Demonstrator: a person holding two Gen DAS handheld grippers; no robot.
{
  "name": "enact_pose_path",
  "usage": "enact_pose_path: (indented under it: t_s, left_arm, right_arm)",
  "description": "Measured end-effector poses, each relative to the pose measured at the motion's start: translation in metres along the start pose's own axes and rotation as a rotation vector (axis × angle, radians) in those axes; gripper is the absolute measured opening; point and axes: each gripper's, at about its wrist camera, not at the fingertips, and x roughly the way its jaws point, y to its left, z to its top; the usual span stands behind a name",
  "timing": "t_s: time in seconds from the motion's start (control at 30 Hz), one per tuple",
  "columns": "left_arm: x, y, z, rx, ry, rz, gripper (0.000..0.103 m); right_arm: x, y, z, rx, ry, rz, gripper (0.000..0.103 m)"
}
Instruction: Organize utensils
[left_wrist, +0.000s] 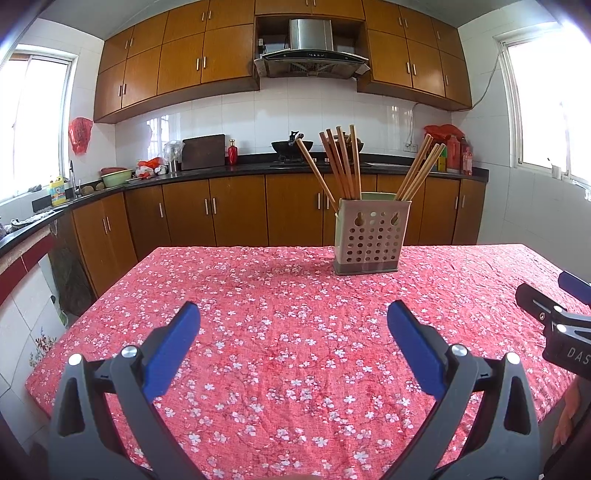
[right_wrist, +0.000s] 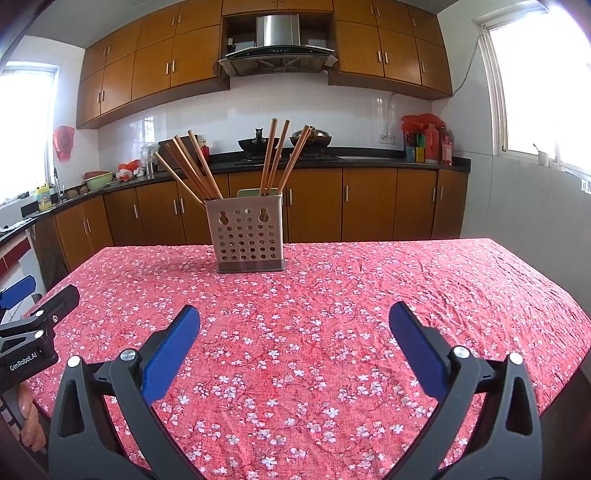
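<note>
A beige perforated utensil holder (left_wrist: 371, 238) stands upright near the far edge of the table; it also shows in the right wrist view (right_wrist: 245, 234). Several wooden chopsticks (left_wrist: 341, 164) lean in its left compartment and a few more chopsticks (left_wrist: 419, 168) in its right one; the right wrist view shows the left bunch (right_wrist: 192, 166) and the right bunch (right_wrist: 280, 158). My left gripper (left_wrist: 293, 315) is open and empty, well short of the holder. My right gripper (right_wrist: 295, 317) is open and empty too, also short of it.
The table wears a red floral cloth (left_wrist: 295, 354). The right gripper's body (left_wrist: 554, 325) shows at the right edge of the left wrist view; the left gripper's body (right_wrist: 33, 325) at the left edge of the right wrist view. Kitchen counter and cabinets (left_wrist: 236, 206) lie beyond the table.
</note>
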Motion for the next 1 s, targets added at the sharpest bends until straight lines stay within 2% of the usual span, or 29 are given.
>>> enact_pose_path:
  t_s: [1.0]
  left_arm:
    - [0.0003,0.0001,0.0012,-0.001,0.004,-0.007,0.099]
  right_arm:
    - [-0.0002,0.0001,-0.0001,0.005,0.003,-0.003,0.101]
